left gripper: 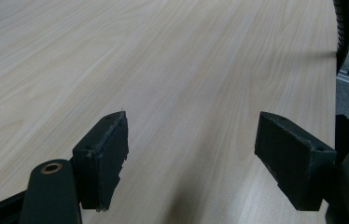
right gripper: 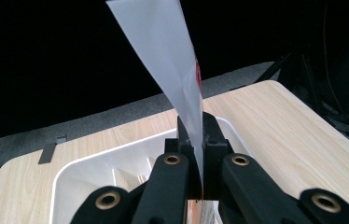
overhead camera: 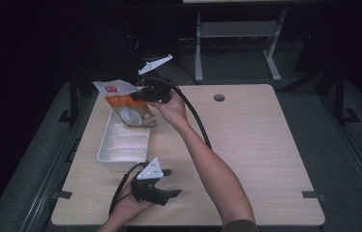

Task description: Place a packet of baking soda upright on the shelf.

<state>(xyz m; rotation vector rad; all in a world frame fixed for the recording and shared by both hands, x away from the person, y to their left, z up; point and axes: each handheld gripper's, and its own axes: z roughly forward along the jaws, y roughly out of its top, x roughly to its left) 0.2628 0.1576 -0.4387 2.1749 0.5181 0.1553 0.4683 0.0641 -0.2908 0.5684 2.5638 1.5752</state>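
Pinching the orange-and-white packet (overhead camera: 123, 104) by its edge, the right gripper (overhead camera: 140, 94) hangs it over the white tray (overhead camera: 102, 152), ready to drop in; the left gripper (overhead camera: 169, 183) rests spread on the counter (overhead camera: 256, 145).

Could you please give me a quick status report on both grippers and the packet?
Right gripper shut on the orange-and-white packet, held above the white tray. Left gripper open, empty, low over the table. Nothing in the way.

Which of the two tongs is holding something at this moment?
The right tongs, shut on the orange-and-white pouch above the white tray. The left tongs are open over bare table.
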